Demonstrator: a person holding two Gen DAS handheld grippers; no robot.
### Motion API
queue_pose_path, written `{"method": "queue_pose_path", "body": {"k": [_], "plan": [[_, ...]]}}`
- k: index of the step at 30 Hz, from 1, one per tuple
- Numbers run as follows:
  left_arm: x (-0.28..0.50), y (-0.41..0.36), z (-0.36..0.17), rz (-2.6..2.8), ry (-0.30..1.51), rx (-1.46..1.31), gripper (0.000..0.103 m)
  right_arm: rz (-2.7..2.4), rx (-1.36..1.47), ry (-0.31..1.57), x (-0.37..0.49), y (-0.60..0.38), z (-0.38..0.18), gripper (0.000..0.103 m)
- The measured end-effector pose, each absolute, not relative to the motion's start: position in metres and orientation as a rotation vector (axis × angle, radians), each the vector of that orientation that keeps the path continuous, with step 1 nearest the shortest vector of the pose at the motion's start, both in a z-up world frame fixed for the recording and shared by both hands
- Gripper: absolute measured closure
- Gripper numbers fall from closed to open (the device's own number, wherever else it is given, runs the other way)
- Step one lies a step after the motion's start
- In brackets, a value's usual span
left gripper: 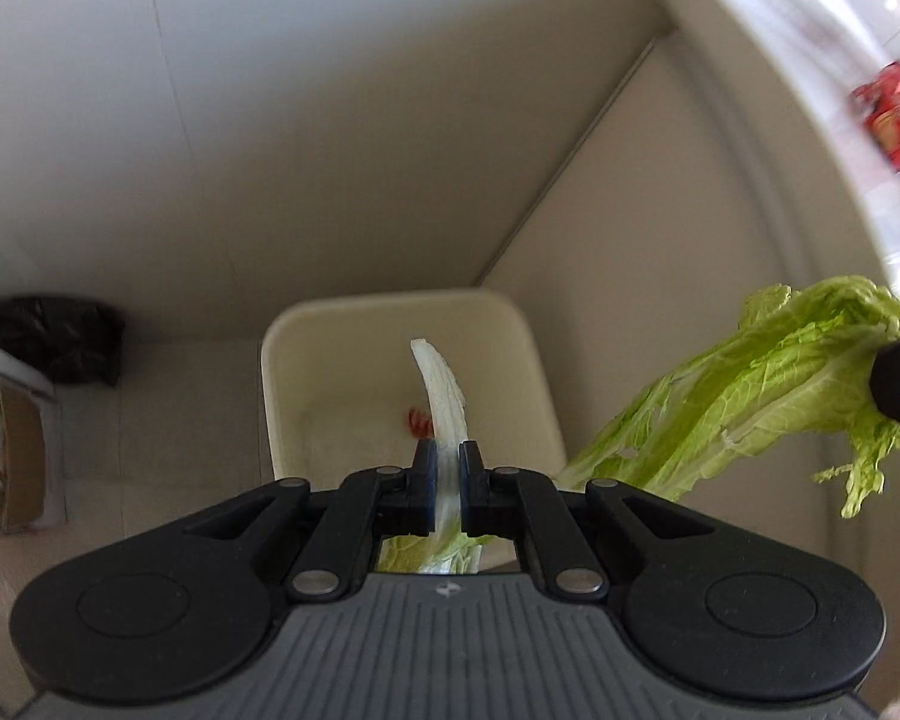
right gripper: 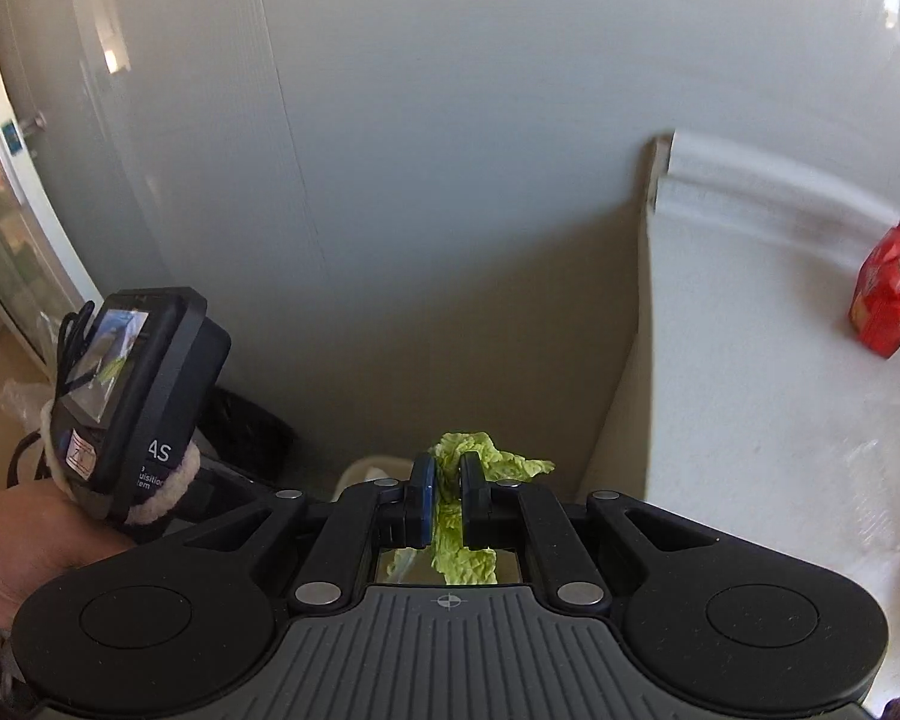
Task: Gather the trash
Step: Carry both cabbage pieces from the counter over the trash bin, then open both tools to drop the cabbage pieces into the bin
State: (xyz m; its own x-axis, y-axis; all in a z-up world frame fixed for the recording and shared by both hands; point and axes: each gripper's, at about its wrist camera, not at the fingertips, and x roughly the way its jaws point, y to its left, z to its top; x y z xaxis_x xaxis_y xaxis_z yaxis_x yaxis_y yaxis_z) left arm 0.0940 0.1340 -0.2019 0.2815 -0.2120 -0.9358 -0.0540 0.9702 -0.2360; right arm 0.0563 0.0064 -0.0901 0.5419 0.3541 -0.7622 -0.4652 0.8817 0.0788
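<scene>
My left gripper (left gripper: 447, 468) is shut on a white cabbage stalk (left gripper: 444, 396) that sticks out past the fingertips, right above a cream trash bin (left gripper: 306, 360) standing on the floor. A small red scrap (left gripper: 417, 422) lies inside the bin. At the right of the left wrist view a green cabbage leaf (left gripper: 762, 384) hangs from the other gripper's black finger (left gripper: 897, 387). In the right wrist view my right gripper (right gripper: 447, 480) is shut on that green leaf (right gripper: 480, 450), with the bin's rim (right gripper: 366, 471) just below and the left device (right gripper: 132, 384) in a hand at the left.
A white counter (right gripper: 780, 360) runs along the right with a red packet (right gripper: 885, 294) on it. A black bag (left gripper: 54, 342) sits on the floor by the wall at the left, near a cardboard box (left gripper: 21, 462). Grey walls close off the corner behind the bin.
</scene>
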Motion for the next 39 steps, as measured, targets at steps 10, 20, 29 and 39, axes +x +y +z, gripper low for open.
{"method": "queue_pose_path", "body": {"k": [10,20,29,39], "plan": [[0.097,0.148,-0.252,-0.066,1.371,-0.233,0.097,0.444,-0.154,1.037,0.074,0.026,-0.138,0.096],[0.103,0.139,-0.268,-0.058,1.385,-0.202,0.096,0.404,-0.169,1.136,0.095,0.031,-0.175,0.096],[0.103,0.138,-0.268,-0.067,1.382,-0.168,0.069,0.41,-0.097,1.176,0.099,0.022,-0.178,0.075],[0.106,0.133,-0.258,-0.071,1.37,-0.152,0.062,0.424,-0.082,1.143,0.104,0.015,-0.166,0.063]]}}
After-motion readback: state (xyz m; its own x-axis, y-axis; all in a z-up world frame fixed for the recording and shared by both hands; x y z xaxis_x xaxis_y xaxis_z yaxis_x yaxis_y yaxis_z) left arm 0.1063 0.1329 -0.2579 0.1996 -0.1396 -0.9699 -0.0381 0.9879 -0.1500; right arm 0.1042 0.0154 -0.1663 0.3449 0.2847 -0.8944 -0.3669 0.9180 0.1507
